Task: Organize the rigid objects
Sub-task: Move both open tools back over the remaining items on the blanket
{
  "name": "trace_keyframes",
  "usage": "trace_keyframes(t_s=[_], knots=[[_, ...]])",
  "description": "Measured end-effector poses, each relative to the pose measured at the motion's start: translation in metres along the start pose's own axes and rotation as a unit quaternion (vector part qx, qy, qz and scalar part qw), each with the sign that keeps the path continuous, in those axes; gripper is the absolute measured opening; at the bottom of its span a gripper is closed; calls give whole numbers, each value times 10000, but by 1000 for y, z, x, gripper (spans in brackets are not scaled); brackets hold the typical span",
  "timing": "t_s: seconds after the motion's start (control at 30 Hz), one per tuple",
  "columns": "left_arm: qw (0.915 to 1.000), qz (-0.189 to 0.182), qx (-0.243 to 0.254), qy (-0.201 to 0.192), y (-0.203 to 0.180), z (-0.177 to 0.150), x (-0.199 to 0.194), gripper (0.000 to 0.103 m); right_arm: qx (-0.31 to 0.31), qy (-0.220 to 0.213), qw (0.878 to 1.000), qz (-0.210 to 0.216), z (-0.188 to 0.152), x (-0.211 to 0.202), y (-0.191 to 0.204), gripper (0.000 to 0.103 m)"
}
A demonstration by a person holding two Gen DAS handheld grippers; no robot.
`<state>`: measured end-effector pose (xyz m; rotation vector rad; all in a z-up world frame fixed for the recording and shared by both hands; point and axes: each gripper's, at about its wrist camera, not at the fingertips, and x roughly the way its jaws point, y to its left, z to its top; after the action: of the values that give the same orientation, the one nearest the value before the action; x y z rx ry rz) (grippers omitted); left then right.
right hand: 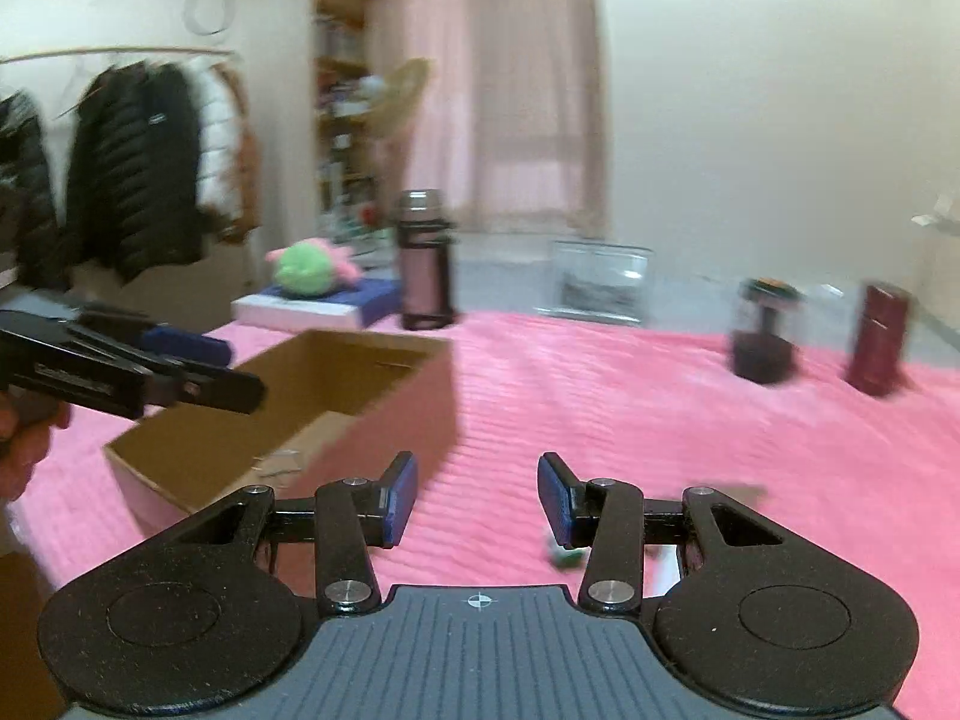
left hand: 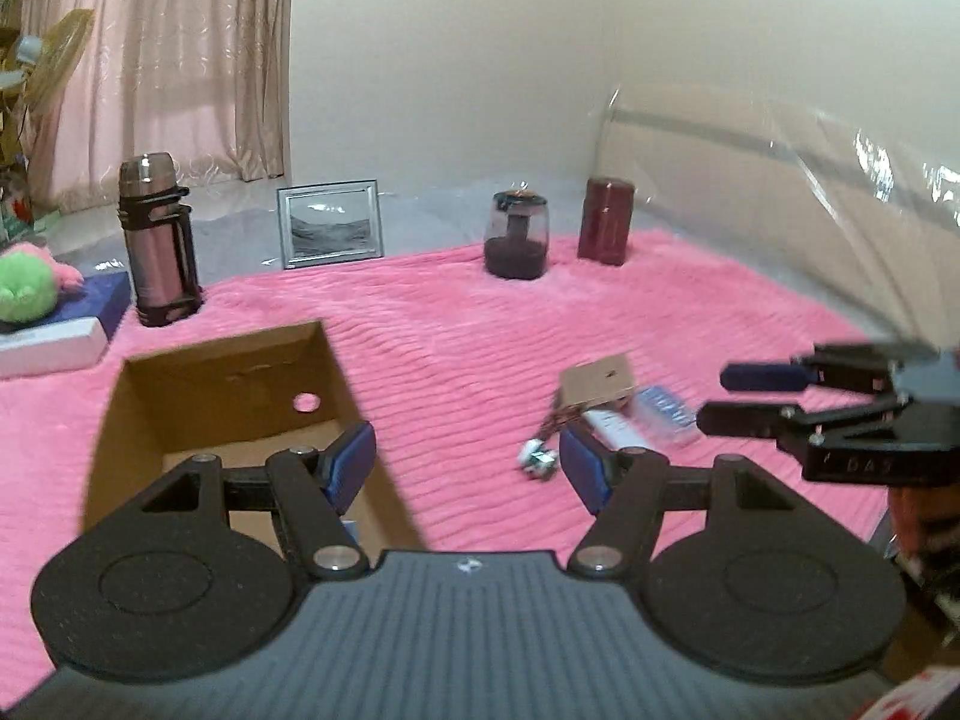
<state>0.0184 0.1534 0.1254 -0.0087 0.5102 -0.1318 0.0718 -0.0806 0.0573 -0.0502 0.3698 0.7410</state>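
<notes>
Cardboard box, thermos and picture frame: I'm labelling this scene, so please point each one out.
cardboard box (left hand: 240,384), left wrist view, on its inner far wall.
thermos (left hand: 157,240), left wrist view, on the middle of its steel body.
picture frame (left hand: 331,225), left wrist view, on the picture inside the silver border.

The light is soft and even, perhaps coming through the pink curtain (left hand: 162,60). The cardboard box (left hand: 240,396) holds a dark shadow inside. Things beyond the box look smeared by motion blur, and both views bend strongly at the edges.
</notes>
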Motion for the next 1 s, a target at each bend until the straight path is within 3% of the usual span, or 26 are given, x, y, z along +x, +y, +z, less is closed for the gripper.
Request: trace_keyframes(t_s=[0.17,0.23,0.33,0.6,1.0], knots=[[9999,30,-80,-100,-37,-11,11,68,369,72,9979,-528,-26,-27,-32,43],[9999,14,-76,-93,-51,-17,19,70,545,99,9958,-727,-37,-36,-47,54],[10000,65,10,-4,-70,-26,36,70,800,89,9922,-956,-52,-51,-65,61],[9997,200,37,146,-104,-46,83,70,999,202,9872,-1225,-73,-59,-91,62],[9978,585,185,263,-107,-49,169,69,1187,360,9827,-1377,-84,-28,-132,62]])
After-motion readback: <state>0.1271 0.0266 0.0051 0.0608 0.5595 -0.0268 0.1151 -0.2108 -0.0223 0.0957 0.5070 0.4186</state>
